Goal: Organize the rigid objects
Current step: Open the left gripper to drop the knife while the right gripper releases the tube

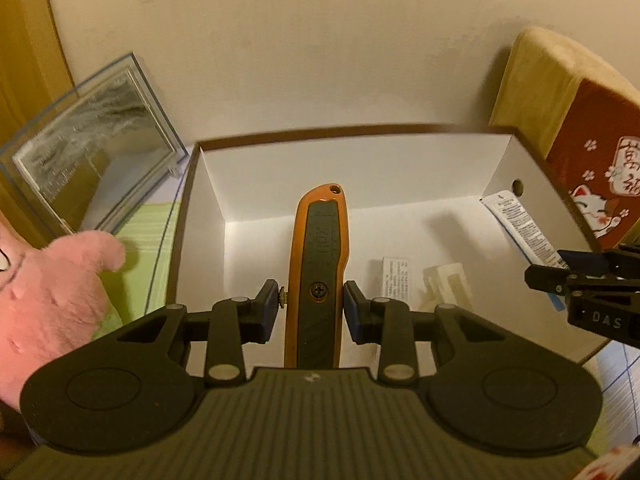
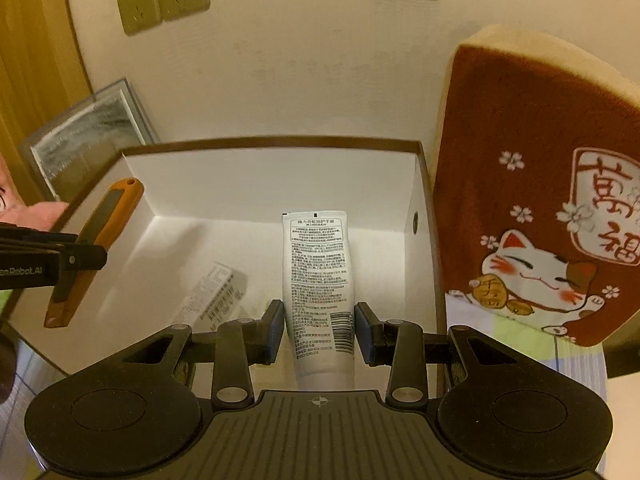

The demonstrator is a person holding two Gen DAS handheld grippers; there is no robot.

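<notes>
Pinching a knife in the left tongs and a tube in the right tongs over the box, either could drop onto the small carton below if released early

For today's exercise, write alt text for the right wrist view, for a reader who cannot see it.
The right gripper holds a white tube over an open white box. At the left edge, the left gripper holds an orange utility knife above the same box, where a small white carton lies. A red lucky-cat cushion stands to the right.
</notes>
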